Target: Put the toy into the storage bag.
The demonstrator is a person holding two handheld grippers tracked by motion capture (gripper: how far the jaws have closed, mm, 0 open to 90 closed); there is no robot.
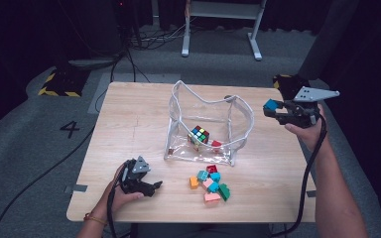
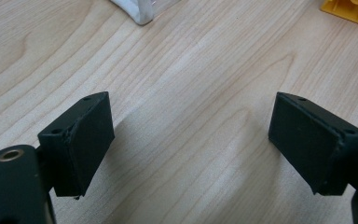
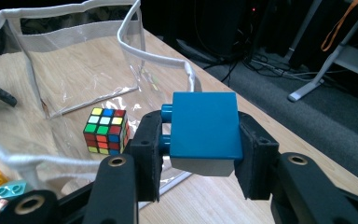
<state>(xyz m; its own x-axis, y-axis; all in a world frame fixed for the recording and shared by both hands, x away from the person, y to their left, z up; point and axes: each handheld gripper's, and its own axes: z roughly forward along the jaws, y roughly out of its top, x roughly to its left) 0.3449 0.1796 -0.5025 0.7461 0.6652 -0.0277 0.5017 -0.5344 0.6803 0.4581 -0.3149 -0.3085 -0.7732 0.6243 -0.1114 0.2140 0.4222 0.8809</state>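
Note:
A clear plastic bag [image 1: 238, 130] with white trim stands open in the middle of the wooden table [image 1: 129, 119]. Inside it lie a colour cube [image 1: 199, 135] and a small red brick [image 1: 217, 145]. My right gripper [image 1: 273, 107] is raised to the right of the bag, shut on a blue brick [image 3: 206, 126]. The bag's rim [image 3: 163, 63] and the colour cube [image 3: 105, 130] lie below it in the right gripper view. My left gripper [image 1: 155, 186] rests open on the table at the front left, with bare wood between its pads [image 2: 86, 140].
A heap of loose bricks [image 1: 209, 183] in red, teal, orange, pink and green lies in front of the bag. An orange brick [image 2: 352, 10] sits ahead of the left gripper. Beyond the table's far edge are cables and a white desk frame [image 1: 218, 29] on grey floor.

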